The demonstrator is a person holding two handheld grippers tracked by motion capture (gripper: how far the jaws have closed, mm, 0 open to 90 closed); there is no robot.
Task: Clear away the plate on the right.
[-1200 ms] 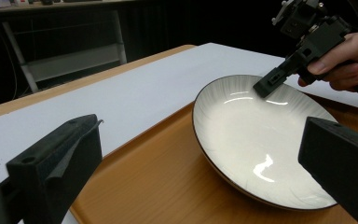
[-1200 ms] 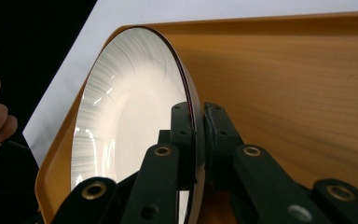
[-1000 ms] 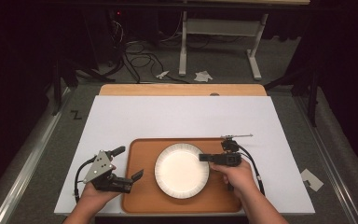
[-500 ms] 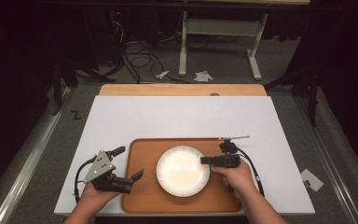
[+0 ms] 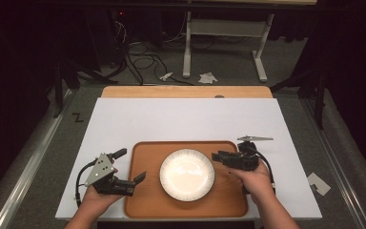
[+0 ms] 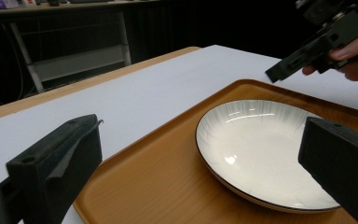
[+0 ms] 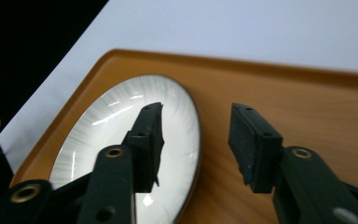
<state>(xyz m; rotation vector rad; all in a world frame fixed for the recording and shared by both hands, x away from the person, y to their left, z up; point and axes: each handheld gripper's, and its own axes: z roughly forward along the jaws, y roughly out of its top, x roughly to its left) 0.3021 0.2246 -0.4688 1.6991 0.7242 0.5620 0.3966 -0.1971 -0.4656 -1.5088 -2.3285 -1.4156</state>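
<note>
**A:** Where is the plate [image 5: 187, 174] sitting?

**B:** Flat on the wooden tray [image 5: 143, 200], roughly in the middle. Bare wood shows all round it, a wider strip toward the tray's left rim than toward its right. The tray lies on the white table cover [image 5: 186, 119], near the person's edge of the table.

**A:** And the right gripper [image 5: 219, 157]?

**B:** It hovers just over the plate's right rim, pointing left across the tray. Its jaws have just been opening. In the right gripper view [image 7: 196, 140] they stand partly apart with nothing between them: one jaw is over the plate's white face, the other over bare tray, and the dark rim line runs through the gap below them. The pads touch neither.

**A:** The left gripper [image 5: 131, 167]?

**B:** At the tray's left edge, held in the left hand [image 5: 95, 198]. Its jaws are spread wide and hold nothing. One tip reaches over the tray's rim, the other stays out over the white cover. In the left gripper view the plate lies ahead between the two jaws, apart from both.

**A:** Room to move?

**B:** Plenty. The far half of the white cover is bare up to the strip of wooden tabletop [image 5: 186, 91] at the back.
</note>
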